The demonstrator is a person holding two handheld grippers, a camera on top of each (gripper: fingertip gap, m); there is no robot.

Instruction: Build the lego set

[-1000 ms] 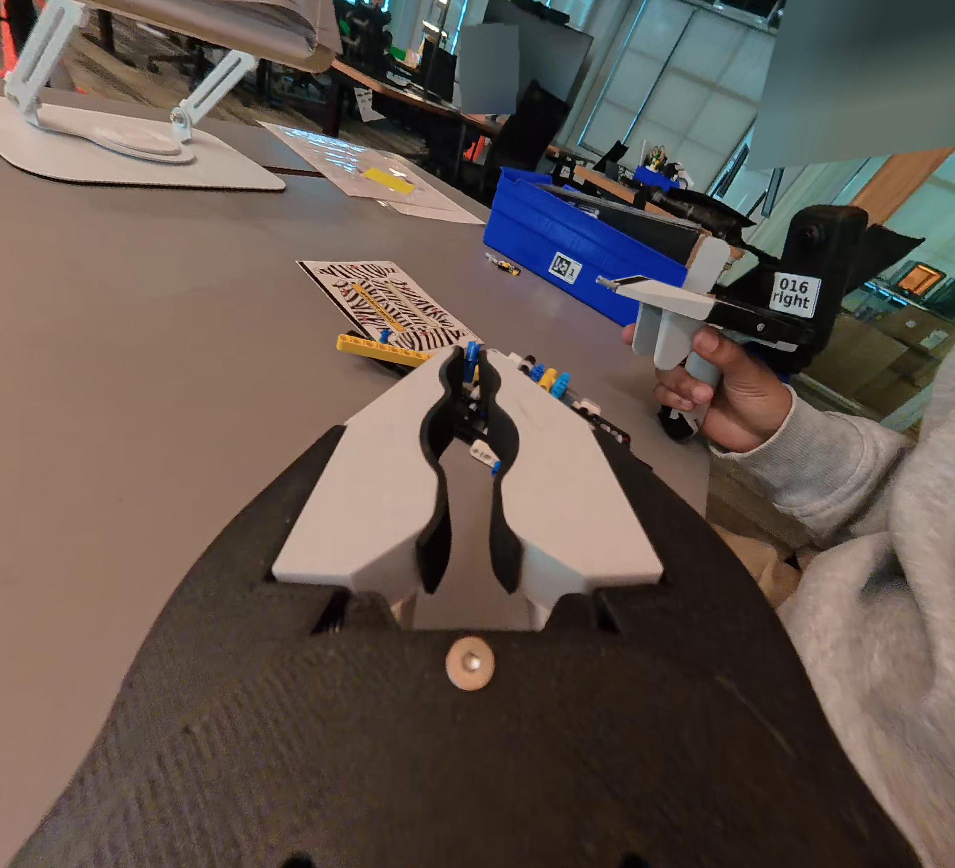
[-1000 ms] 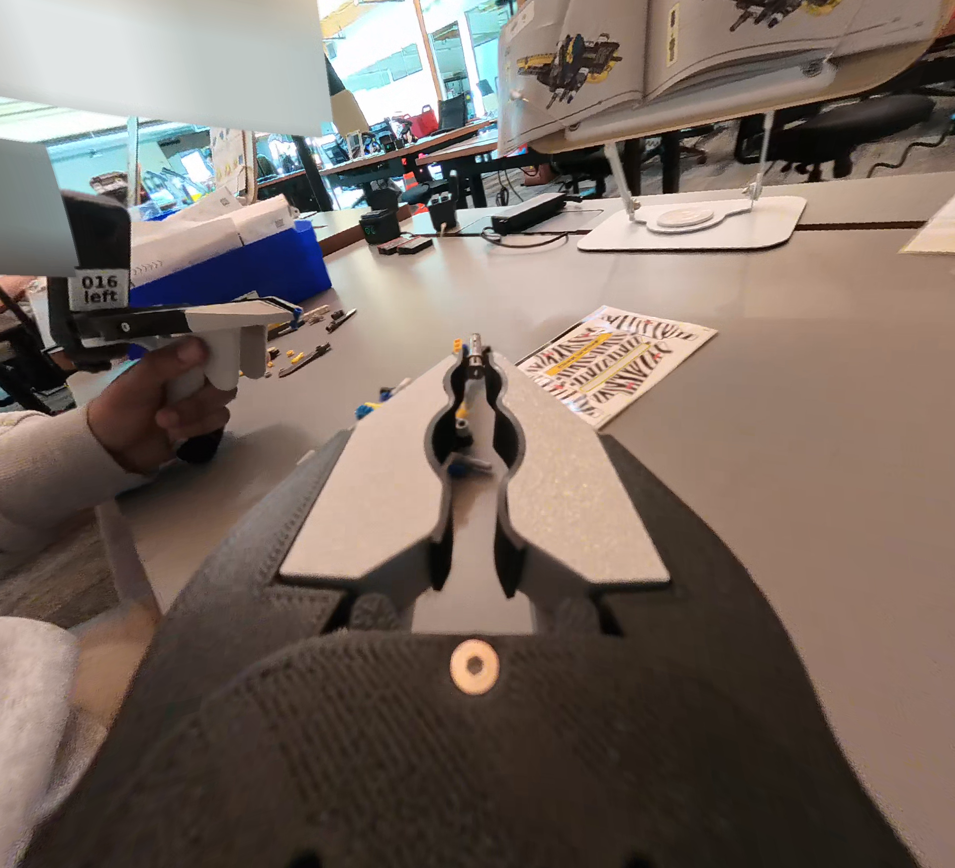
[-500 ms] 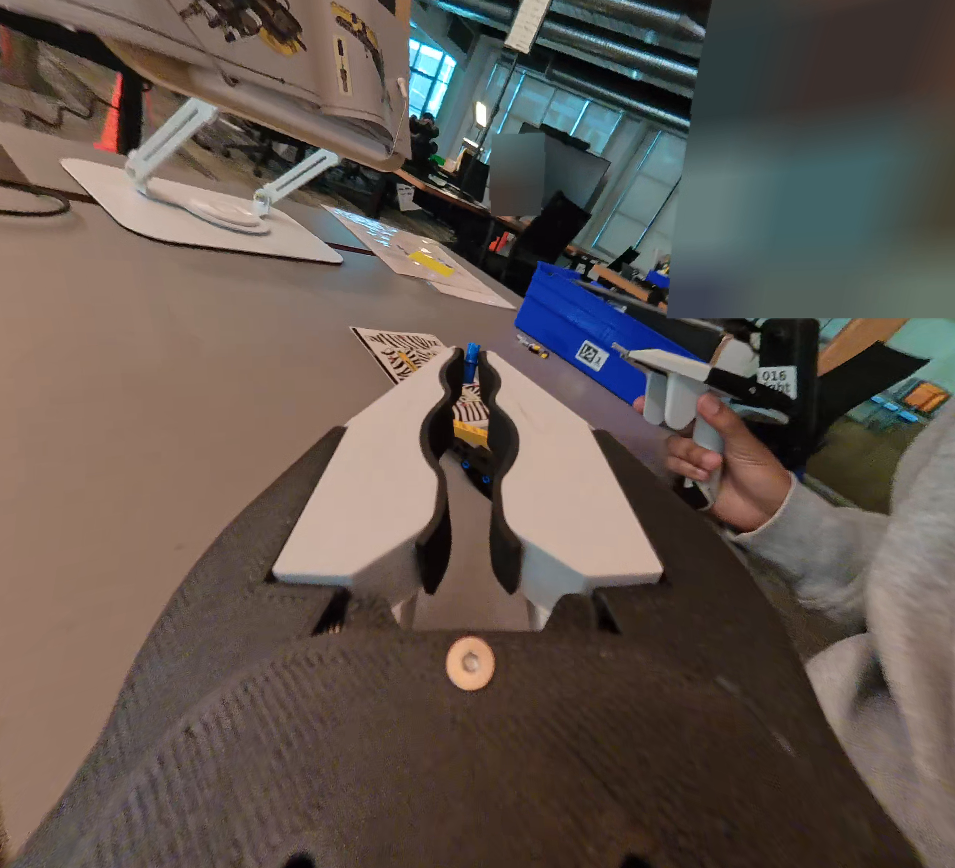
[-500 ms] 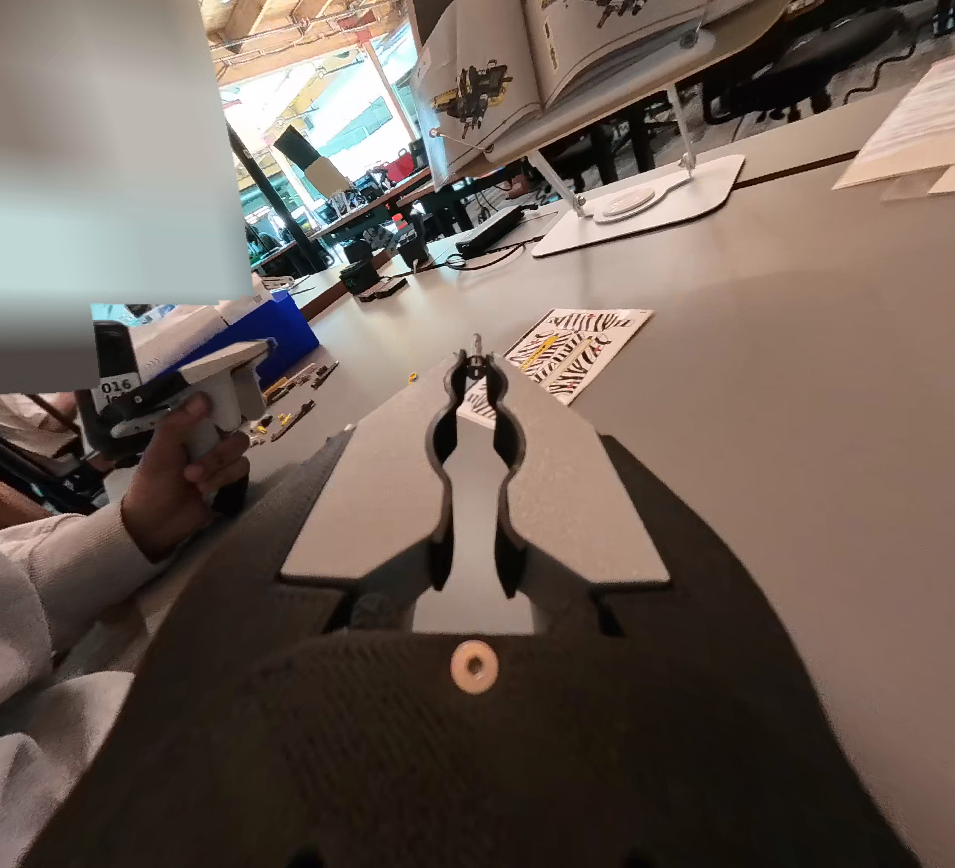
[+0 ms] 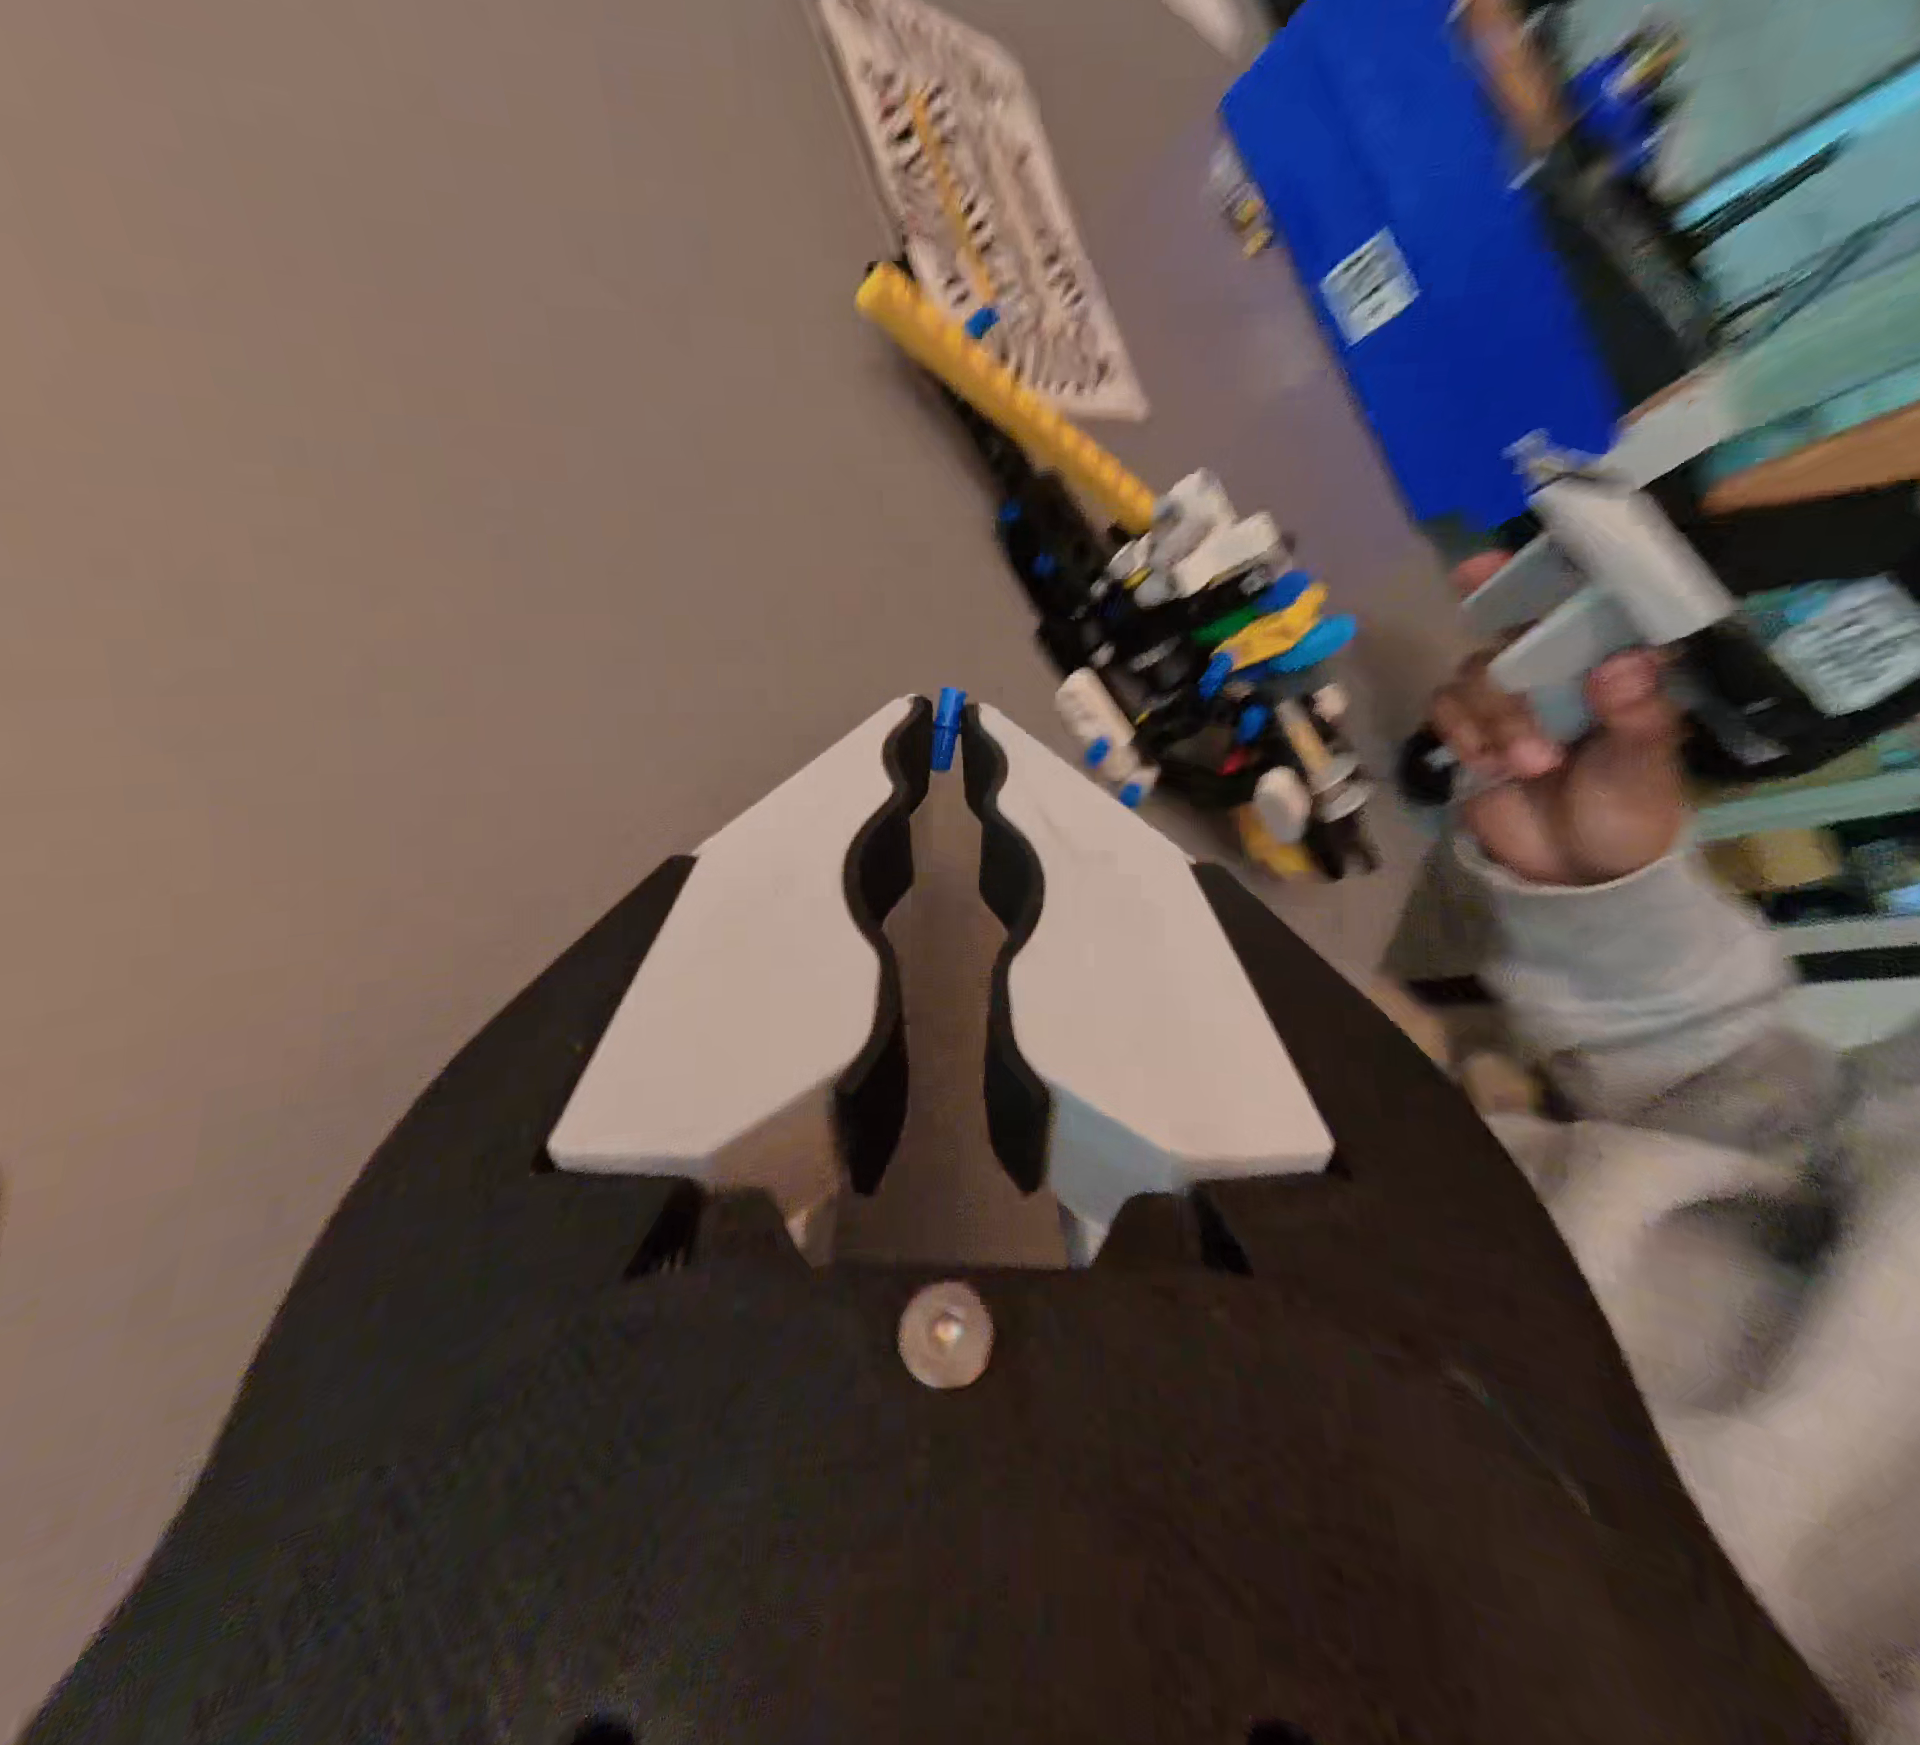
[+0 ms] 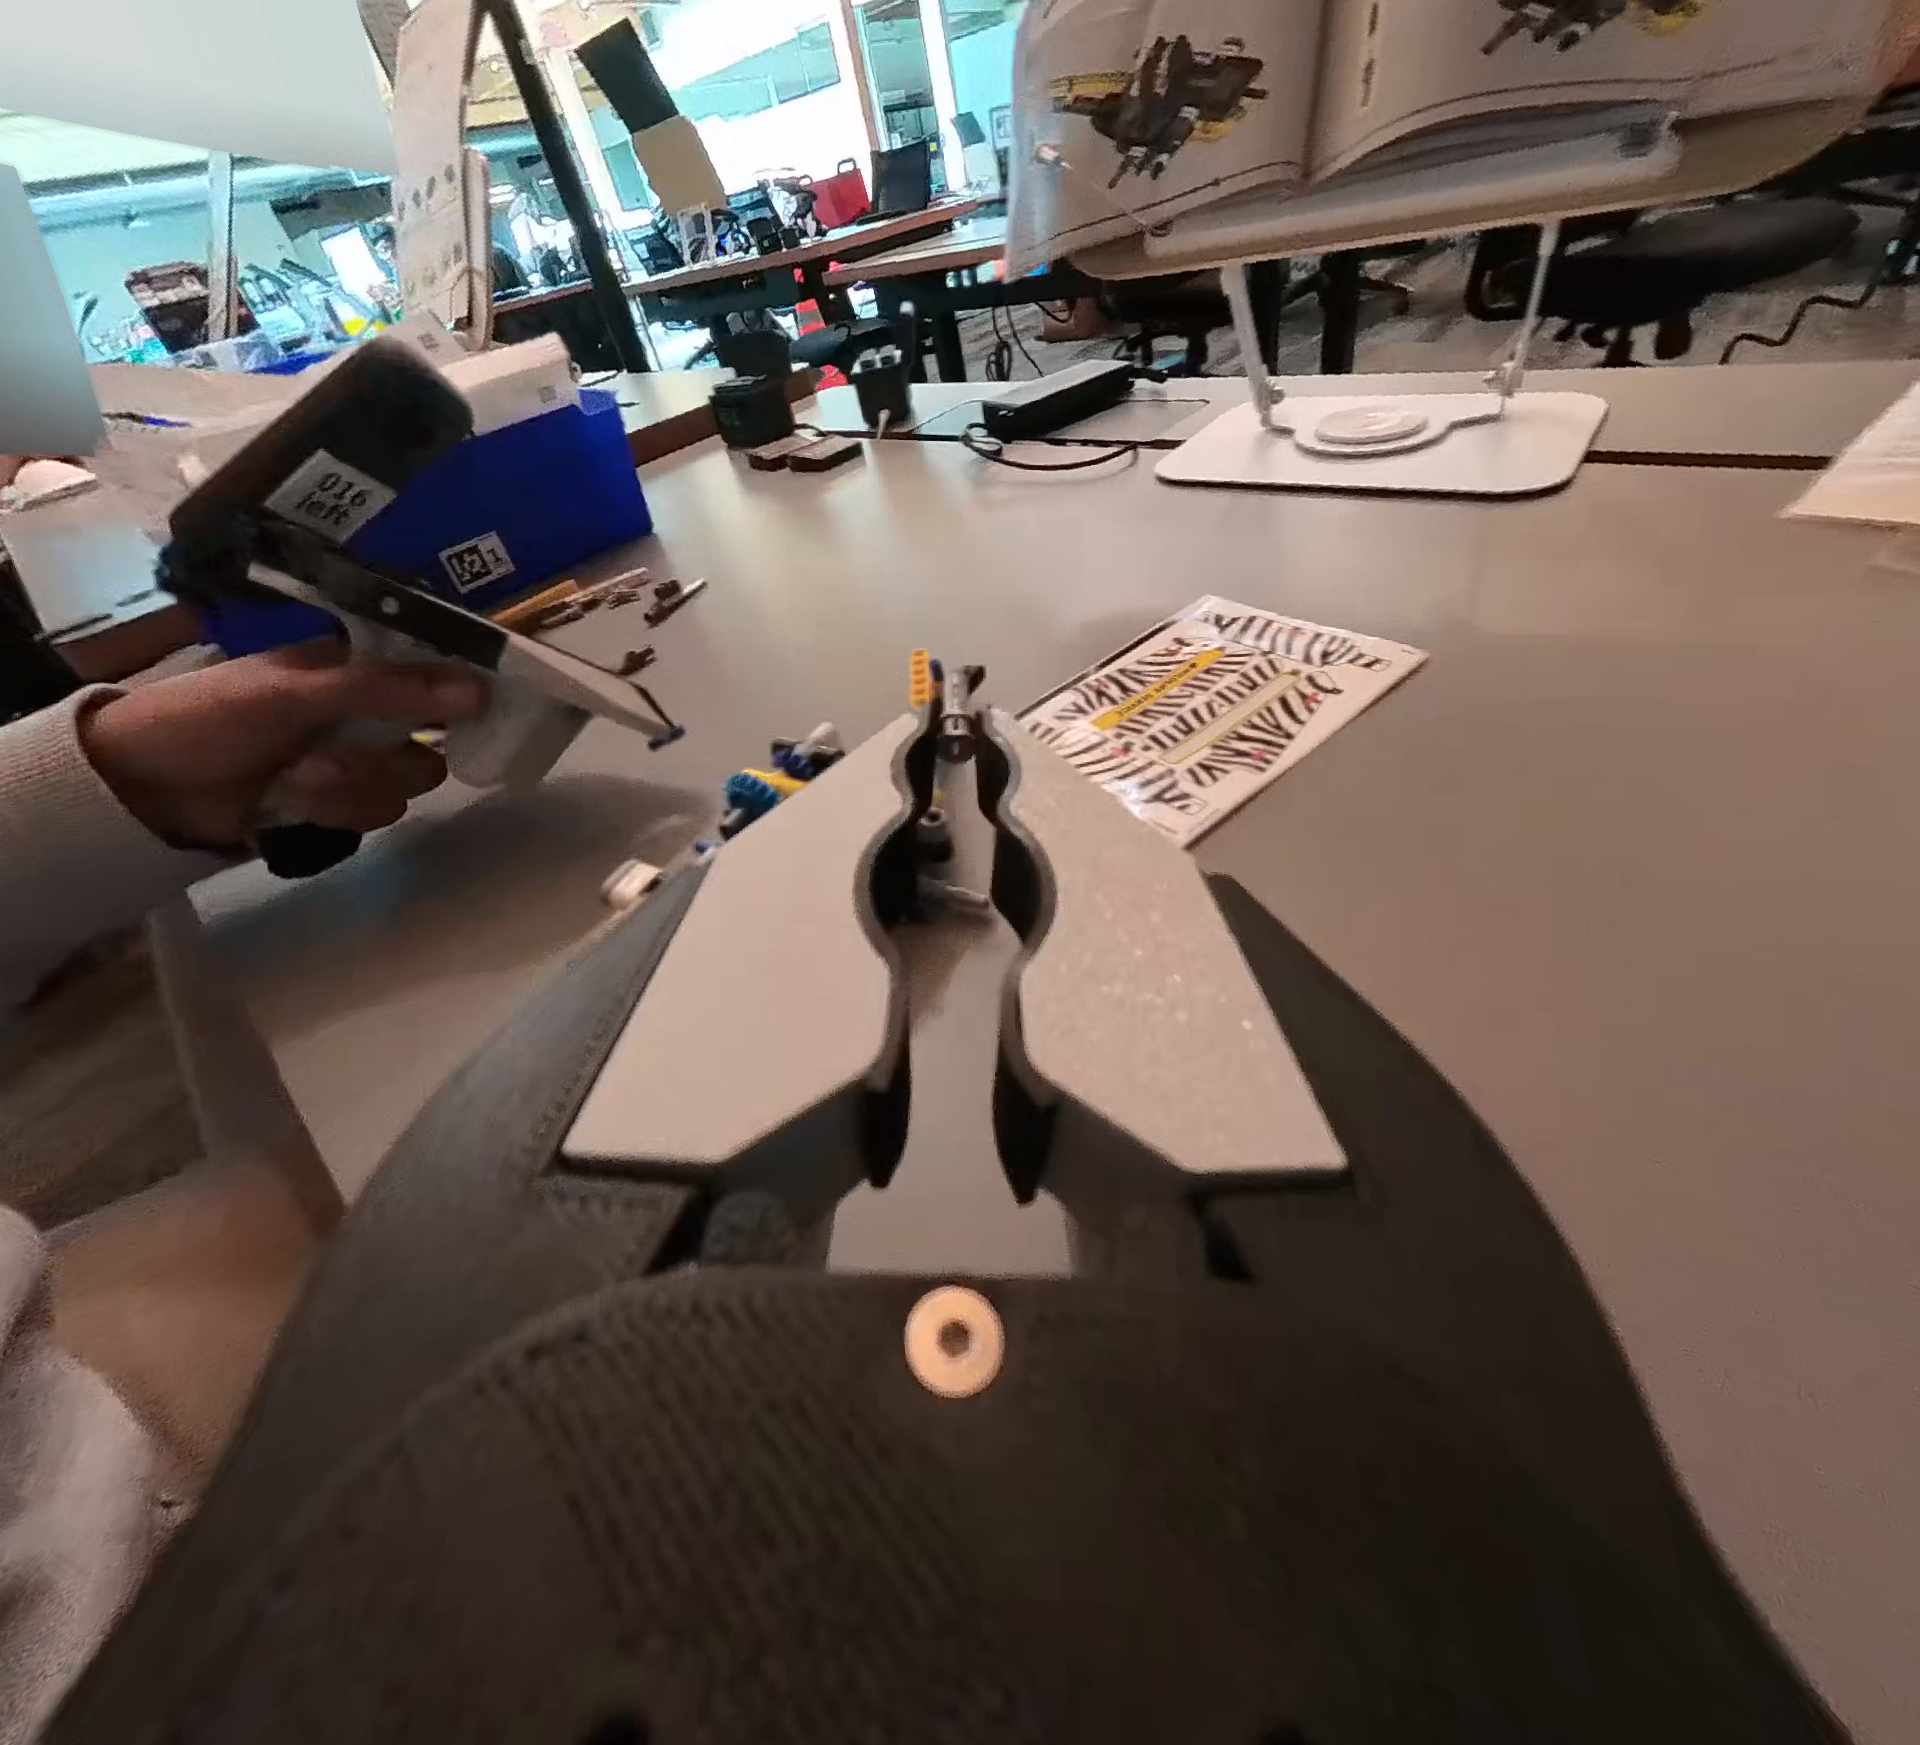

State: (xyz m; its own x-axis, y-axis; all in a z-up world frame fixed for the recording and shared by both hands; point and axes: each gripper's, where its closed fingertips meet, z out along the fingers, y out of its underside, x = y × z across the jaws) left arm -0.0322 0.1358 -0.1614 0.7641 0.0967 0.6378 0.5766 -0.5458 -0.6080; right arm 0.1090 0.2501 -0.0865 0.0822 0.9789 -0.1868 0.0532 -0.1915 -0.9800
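My left gripper (image 5: 943,727) is shut on a small blue pin (image 5: 945,731) and is tilted down over the grey table; it also shows in the right wrist view (image 6: 660,735) with the pin at its tip. The lego model (image 5: 1195,646), black with a long yellow beam (image 5: 997,391) and blue, white and yellow parts, lies on the table to the right of it. My right gripper (image 6: 958,716) is shut on a thin grey axle piece (image 6: 958,708) and hovers over the model (image 6: 779,776), which its fingers mostly hide.
A zebra-striped sticker sheet (image 6: 1221,719) lies beyond the model. A blue bin (image 6: 520,500) stands at the left with loose parts (image 6: 613,599) beside it. An open instruction book (image 6: 1455,33) sits on a white stand (image 6: 1382,438) at the back. Across from one pair of fingers to the other is roughly 20 centimetres.
My left gripper has tipped and rolled down toward the table, still holding the blue pin. My right gripper has come back over the model, with the axle still held.
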